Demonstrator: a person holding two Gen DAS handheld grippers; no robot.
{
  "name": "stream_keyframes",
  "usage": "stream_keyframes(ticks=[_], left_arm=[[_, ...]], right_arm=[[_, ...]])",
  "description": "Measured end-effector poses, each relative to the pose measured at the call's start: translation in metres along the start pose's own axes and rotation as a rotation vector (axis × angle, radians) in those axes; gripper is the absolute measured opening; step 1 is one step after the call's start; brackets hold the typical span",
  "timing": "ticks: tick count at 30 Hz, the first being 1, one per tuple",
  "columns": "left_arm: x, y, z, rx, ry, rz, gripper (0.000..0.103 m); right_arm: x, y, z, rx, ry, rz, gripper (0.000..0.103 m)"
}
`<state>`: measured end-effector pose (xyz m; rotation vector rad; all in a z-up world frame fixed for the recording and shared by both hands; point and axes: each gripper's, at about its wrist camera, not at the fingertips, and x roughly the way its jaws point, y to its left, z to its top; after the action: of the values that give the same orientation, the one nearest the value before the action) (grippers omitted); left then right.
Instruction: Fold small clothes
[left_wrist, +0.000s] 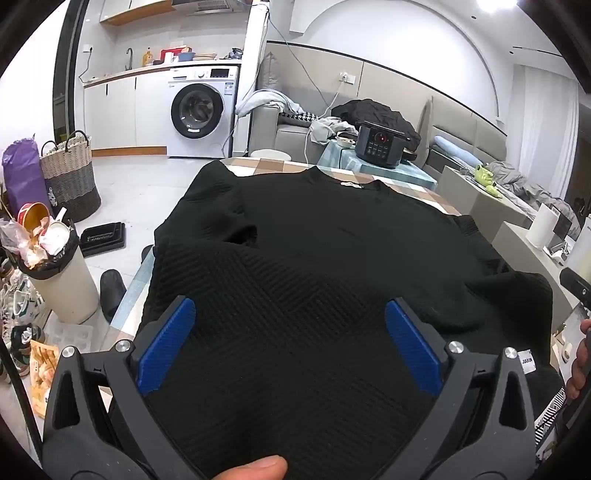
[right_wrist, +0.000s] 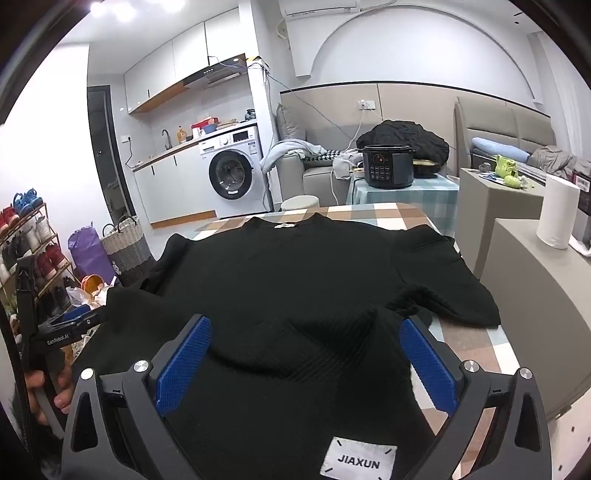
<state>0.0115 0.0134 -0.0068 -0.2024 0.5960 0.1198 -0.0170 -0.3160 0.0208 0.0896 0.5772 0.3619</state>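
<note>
A black sweater (left_wrist: 332, 236) lies spread on the desk (right_wrist: 373, 212), collar at the far edge and hem toward the person, so it seems laid out flat as the start of a fold. The near part is rucked up rather than smooth: a ridge of cloth rises between the two sleeves, and the white label (right_wrist: 358, 459) sits at the near hem.

The left gripper (left_wrist: 291, 343) hangs over the near left part of the sweater, its jaws spread wide with nothing pinched; the blue pads (left_wrist: 168, 343) stand clear on either side of the weave. The right gripper (right_wrist: 304, 365) is the same, wide and empty above the near right part, just behind the label. Both tilt downward toward the cloth, probably ready to take the hem or smooth the ruck.

The left sleeve hangs over the desk's left edge; the right sleeve (right_wrist: 454, 291) lies folded in on the checked top, near the right edge. Bare desk shows only past the collar and beside the right sleeve, so folding inward suits the room better than sliding the sweater outward.
</note>
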Motion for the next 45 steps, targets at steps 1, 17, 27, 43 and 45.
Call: stream_keyframes(ticks=[1,17,27,43,45], left_arm=[[0.000,0.000,0.000,0.000,0.001,-0.001,0.102],[-0.005,-0.001,0.000,-0.003,0.001,-0.016,0.102],[-0.008,-0.002,0.003,-0.012,0.004,-0.035,0.102],[-0.014,0.002,0.003,-0.023,-0.003,-0.045,0.102],[-0.014,0.003,0.003,-0.025,-0.002,-0.048,0.102]], right_arm=[[0.001,0.001,0.001,0.000,-0.004,0.002,0.103],[0.003,0.010,0.006,0.012,-0.012,0.021,0.103],[-0.003,0.009,0.014,0.027,-0.017,0.003,0.103],[-0.003,0.018,0.024,-0.007,-0.008,-0.003,0.103],[0.000,0.017,0.026,0.001,-0.002,-0.006,0.103]])
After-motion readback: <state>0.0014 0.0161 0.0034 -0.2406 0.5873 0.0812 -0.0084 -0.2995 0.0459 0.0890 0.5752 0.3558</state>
